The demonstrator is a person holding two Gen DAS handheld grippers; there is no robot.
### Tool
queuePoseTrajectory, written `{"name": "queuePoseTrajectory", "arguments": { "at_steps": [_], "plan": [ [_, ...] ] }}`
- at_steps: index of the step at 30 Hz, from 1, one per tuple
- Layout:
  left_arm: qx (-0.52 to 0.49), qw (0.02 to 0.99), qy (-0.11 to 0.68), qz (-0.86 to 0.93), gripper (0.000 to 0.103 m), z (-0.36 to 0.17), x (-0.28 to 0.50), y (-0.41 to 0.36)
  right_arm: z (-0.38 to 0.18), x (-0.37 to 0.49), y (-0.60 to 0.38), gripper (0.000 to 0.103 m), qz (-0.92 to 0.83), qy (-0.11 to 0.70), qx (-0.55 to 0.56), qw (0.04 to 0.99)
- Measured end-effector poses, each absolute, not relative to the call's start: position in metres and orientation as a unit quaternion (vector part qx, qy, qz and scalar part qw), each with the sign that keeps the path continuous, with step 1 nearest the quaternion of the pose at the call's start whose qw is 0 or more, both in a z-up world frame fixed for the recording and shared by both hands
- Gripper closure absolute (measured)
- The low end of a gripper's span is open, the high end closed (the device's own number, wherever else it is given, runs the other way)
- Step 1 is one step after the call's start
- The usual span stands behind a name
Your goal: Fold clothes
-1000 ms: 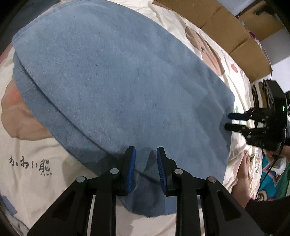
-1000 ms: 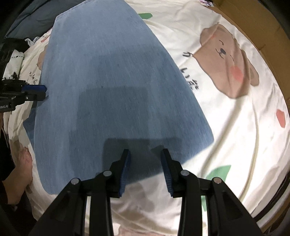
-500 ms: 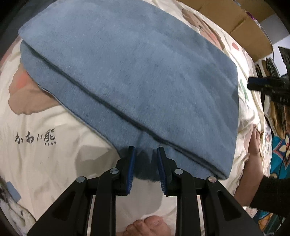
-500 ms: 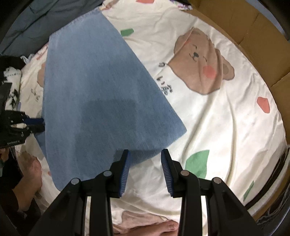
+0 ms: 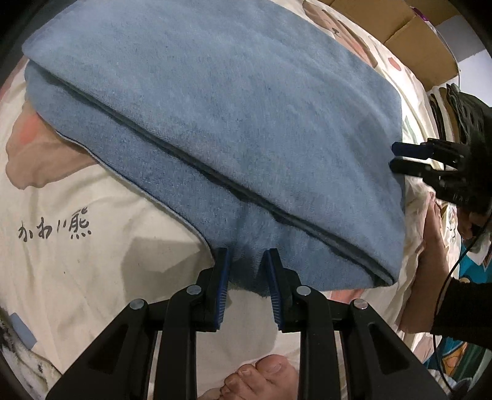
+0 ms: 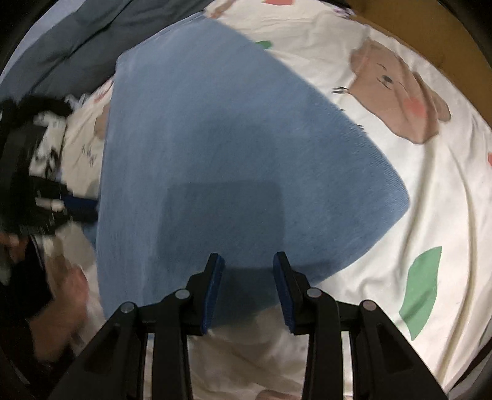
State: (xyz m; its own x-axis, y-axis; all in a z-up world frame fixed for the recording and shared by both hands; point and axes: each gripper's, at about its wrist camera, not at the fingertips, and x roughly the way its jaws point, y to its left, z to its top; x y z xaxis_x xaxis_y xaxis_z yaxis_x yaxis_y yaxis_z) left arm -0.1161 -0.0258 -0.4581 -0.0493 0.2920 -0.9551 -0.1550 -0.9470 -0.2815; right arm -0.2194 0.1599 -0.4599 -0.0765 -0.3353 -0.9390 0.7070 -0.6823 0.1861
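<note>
Two layers of blue denim garment [image 5: 233, 129] lie folded on the bear-print bedsheet [image 5: 92, 261], the upper layer set back a little from the lower, so a strip of the lower layer shows along the near edge. We judge this a half-done fold, with the edges waiting to be squared.

We hold the left gripper [image 5: 247, 284] pointing steeply down at that near edge. Its jaws stand narrowly apart with the lower hem between them, but we cannot tell whether the pads press the cloth. We bring the right gripper [image 6: 249, 289] over the garment's other end, its jaws opening with cloth below them and nothing pinched between the pads. Working at two ends likely lets us tension and align the fabric.

Dark handwritten characters [image 5: 53, 229] are printed on the sheet beside a brown bear; they look like Japanese script ending in the character for bear. A cardboard box [image 5: 396, 23] sits at the far edge, unlabelled as far as we see.
</note>
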Motion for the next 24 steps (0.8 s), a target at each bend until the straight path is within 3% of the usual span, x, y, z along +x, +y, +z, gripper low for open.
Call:
{"name": "queuePoseTrajectory", "arguments": {
  "at_steps": [3,12,24],
  "plan": [
    [-0.673,0.157,-0.053,0.721,0.078,-0.454,-0.115,-0.027,-0.461,-0.21,0.152,0.061,-0.704,0.18,0.57,0.383],
    [-0.648,0.172,-0.071,0.738,0.078,-0.426,-0.12,-0.022,-0.461,-0.182,0.14,0.061,-0.672,0.186,0.575,0.427],
    [-0.642,0.256,-0.057,0.721,0.078,-0.431,-0.157,0.043,-0.471,-0.138,0.119,0.061,-0.619,0.222,0.559,0.505]
  ]
}}
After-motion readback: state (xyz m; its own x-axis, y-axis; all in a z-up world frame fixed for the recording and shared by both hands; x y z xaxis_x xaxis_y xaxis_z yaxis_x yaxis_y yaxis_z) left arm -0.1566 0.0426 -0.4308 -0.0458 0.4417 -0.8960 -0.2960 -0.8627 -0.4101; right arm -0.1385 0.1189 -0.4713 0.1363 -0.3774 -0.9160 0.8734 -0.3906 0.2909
